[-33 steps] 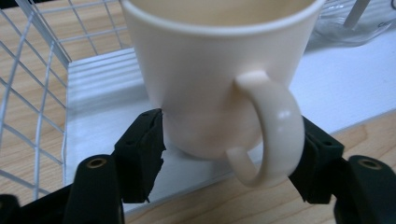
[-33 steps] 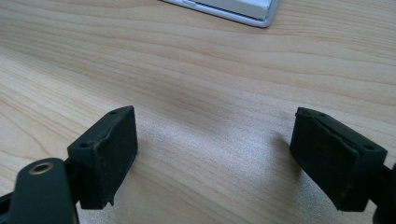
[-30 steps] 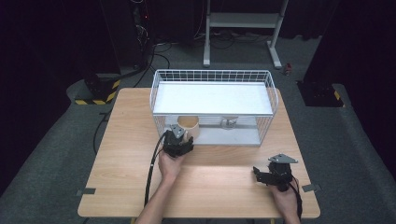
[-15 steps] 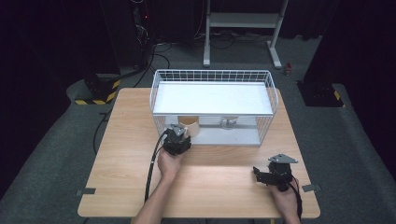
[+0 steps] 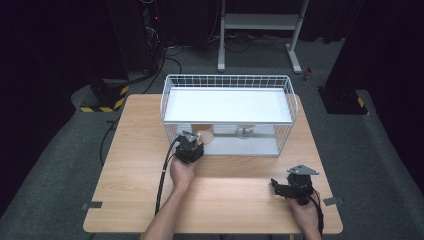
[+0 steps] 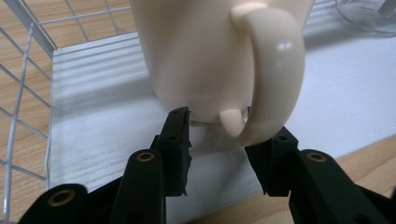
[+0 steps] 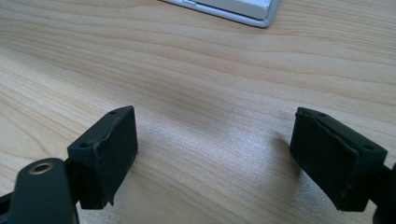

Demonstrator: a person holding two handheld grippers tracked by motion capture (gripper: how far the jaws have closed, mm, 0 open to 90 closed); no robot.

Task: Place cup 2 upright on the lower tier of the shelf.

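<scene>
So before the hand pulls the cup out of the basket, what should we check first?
1. Left gripper jaws on the cream cup: ok, they have just been closing and now pinch the bottom of its handle.
2. Firm grip: cannot tell, the pads catch just the handle's low end.
3. Way out of the wire basket: ok, the cup sits at its open front.
4. Glass thing beside the cup: ok, apart from it.
5. Right gripper: ok, open, over bare table.

Wooden table (image 5: 125,200), grey carpet floor (image 5: 380,165), white metal stand (image 5: 260,22), dark surroundings
</scene>
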